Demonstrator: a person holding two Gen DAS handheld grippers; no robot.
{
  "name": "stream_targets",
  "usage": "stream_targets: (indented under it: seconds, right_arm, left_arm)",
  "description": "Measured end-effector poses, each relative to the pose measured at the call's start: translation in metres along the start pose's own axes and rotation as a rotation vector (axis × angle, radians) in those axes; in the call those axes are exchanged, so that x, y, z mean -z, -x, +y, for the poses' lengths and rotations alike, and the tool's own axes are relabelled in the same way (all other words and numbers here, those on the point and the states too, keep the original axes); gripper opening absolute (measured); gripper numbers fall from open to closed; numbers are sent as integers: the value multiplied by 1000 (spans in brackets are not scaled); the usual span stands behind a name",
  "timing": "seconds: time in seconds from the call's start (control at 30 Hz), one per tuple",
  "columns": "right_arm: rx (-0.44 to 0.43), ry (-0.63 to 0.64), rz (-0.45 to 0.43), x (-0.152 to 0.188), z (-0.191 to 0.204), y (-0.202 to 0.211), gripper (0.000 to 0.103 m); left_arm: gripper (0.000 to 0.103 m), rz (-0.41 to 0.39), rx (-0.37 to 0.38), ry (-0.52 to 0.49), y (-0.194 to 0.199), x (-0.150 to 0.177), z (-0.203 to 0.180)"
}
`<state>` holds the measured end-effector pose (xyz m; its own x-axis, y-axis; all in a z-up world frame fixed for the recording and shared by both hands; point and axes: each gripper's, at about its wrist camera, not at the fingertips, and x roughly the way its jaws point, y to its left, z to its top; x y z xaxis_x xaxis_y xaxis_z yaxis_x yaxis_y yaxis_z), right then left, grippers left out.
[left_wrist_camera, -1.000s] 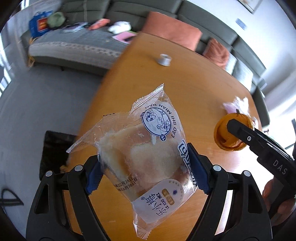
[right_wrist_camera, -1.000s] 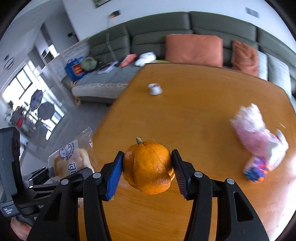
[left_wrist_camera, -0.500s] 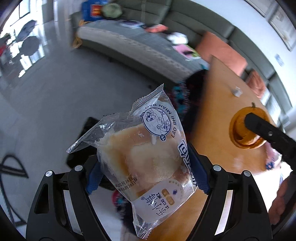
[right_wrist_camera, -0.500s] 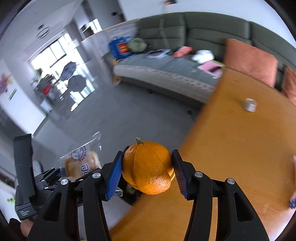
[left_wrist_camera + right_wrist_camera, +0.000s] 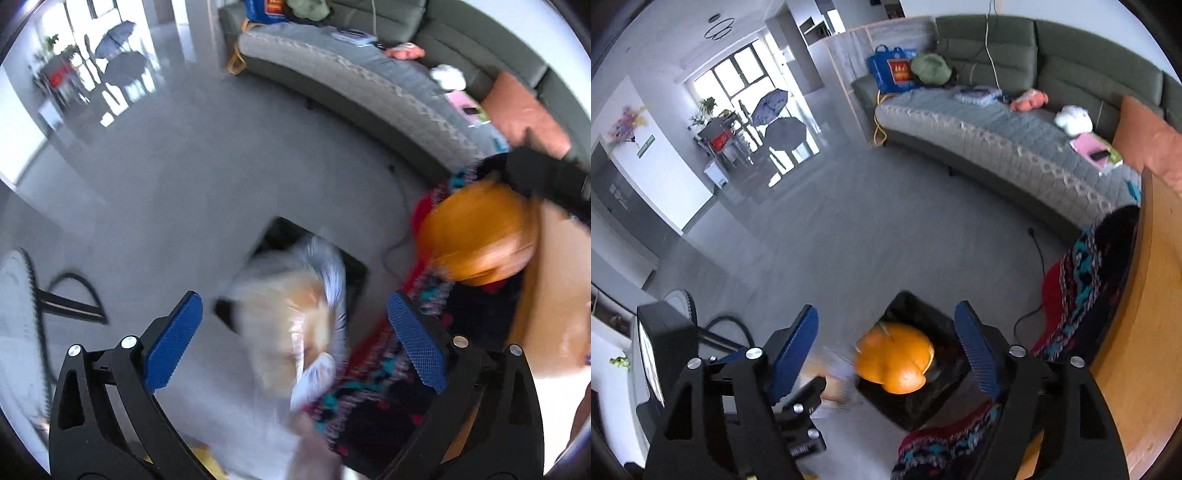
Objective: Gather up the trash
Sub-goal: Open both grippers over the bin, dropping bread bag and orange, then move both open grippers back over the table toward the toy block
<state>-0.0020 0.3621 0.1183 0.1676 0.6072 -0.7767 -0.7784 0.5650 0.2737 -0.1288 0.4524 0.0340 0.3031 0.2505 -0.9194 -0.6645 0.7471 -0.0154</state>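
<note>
**Both grippers wide open, trash free of the pads over the bin**

L gripper (image 5: 295, 325): jaws spread wide, blue pads (image 5: 173, 343) touch nothing. Wrapped bread bun (image 5: 295, 317) sits btwn them w/o contact, heavily blurred, in front of the black bin (image 5: 354, 269) on the grey floor.

R gripper (image 5: 886, 354): jaws equally wide, holding nothing. Orange peel (image 5: 895, 363) is btwn the pads, clear of both, directly over the bin (image 5: 923, 406) opening; can't tell if it touches the liner. Blurred bun wrapper (image 5: 836, 376) just left of the peel, by the bin edge.

Bin stands beside the wooden table (image 5: 1145, 332), near a patterned red-black cloth (image 5: 1082, 288) draped by the table edge. Grey sofa (image 5: 997, 136) behind.
</note>
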Motion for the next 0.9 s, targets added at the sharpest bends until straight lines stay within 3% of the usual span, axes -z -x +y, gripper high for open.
stream_targets:
  seconds: [0.33,0.63,0.9]
  right_arm:
    - [-21,-8,4,-1,-4,-3,77]
    - [-14,-54,-20,8,-23,20,77]
    - [13,-90,-73,22,-49,64,77]
  left_arm:
    - [97,28,-5,58,-5,-6,9]
    - [97,14,0,13,3,0,-7]
    - [97,-25,36,-48,26,6,-44]
